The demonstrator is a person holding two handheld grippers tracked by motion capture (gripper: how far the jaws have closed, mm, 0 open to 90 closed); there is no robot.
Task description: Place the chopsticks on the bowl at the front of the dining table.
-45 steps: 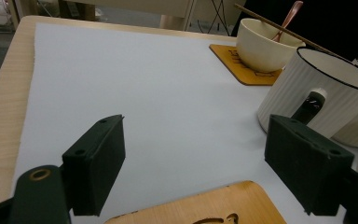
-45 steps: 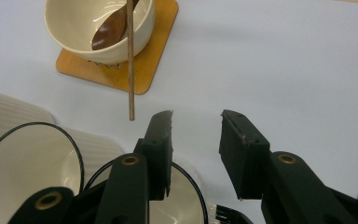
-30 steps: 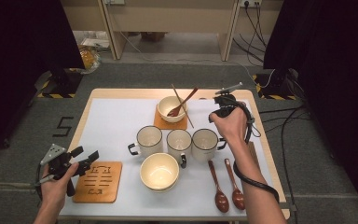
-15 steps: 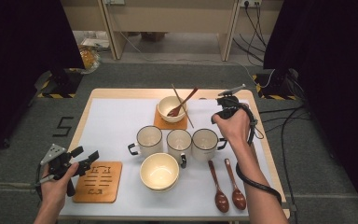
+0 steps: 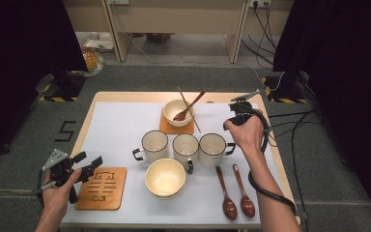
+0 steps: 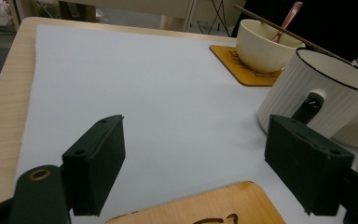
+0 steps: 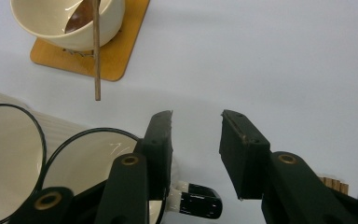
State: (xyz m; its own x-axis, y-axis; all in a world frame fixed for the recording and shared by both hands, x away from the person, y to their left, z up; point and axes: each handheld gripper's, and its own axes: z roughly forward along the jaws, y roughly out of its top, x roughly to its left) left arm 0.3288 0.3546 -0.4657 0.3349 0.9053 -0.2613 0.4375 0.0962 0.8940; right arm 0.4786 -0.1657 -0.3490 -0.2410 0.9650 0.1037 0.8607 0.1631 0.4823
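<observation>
Cream bowl (image 5: 178, 111) holds spoon (image 5: 187, 109); mugs (image 5: 186, 147) empty; both tongs open, holding nothing.

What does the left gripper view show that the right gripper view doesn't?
Left gripper view alone: the empty near coaster and the table's wooden edge. Right gripper view alone: the rightmost mug's black handle beside its open fingers. Both share the far bowl on its coaster, with a spoon inside and a chopstick across the rim.

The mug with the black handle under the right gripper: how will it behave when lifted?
The mug looks ceramic, so probably stiff, rather heavy and fragile. Its glossy handle may slip between the fingers. Lifted by the handle, it would likely tilt.
</observation>
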